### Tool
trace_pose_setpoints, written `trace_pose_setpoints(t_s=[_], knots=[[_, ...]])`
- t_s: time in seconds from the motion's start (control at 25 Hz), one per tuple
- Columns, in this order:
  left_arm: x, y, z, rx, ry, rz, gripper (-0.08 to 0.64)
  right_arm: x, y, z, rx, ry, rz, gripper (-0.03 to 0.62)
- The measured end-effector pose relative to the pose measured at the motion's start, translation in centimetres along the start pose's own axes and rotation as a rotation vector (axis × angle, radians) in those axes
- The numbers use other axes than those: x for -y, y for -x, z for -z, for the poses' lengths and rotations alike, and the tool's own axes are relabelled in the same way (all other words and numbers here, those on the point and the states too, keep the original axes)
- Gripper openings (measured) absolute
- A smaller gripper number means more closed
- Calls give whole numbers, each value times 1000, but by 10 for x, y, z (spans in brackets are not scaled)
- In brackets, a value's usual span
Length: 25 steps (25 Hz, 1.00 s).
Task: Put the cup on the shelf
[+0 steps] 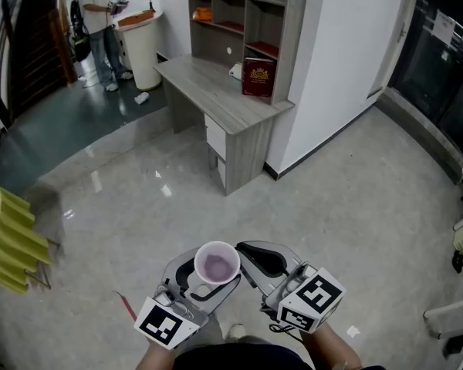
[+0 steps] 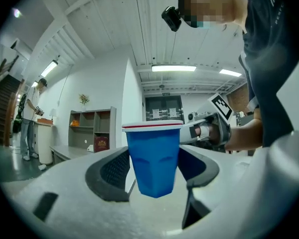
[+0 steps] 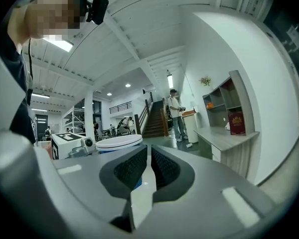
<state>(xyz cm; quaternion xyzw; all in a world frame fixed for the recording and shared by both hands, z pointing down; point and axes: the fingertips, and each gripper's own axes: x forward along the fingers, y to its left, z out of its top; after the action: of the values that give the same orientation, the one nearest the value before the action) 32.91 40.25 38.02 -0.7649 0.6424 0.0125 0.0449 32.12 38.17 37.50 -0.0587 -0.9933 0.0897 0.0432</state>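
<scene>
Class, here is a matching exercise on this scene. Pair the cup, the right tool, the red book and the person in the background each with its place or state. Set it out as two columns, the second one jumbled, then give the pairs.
Column A
1. cup
2. right tool
3. red book
4. person in the background

Column B
a. stands on the desk
b. jaws close together, nothing between them
c. beside the white bin
d. gripped by the left tool

Pairs: 1-d, 2-b, 3-a, 4-c
</scene>
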Motion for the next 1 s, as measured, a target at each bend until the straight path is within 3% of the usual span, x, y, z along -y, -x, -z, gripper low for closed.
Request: trace_pose_setpoints(t_s=[0.24, 0.44, 0.8, 1.0], knots=[[-46, -14, 10, 9, 81, 28, 281, 32, -39, 2, -29, -6, 28, 17], [-119, -20, 27, -44, 138, 7, 275, 67, -96, 0, -65, -12, 61, 18], [-269, -37, 23, -77, 139, -33, 273, 135, -213, -27, -52, -26, 133, 15], [-326, -52, 31, -104, 143, -33, 273, 164, -261, -36, -43, -45, 160, 14]])
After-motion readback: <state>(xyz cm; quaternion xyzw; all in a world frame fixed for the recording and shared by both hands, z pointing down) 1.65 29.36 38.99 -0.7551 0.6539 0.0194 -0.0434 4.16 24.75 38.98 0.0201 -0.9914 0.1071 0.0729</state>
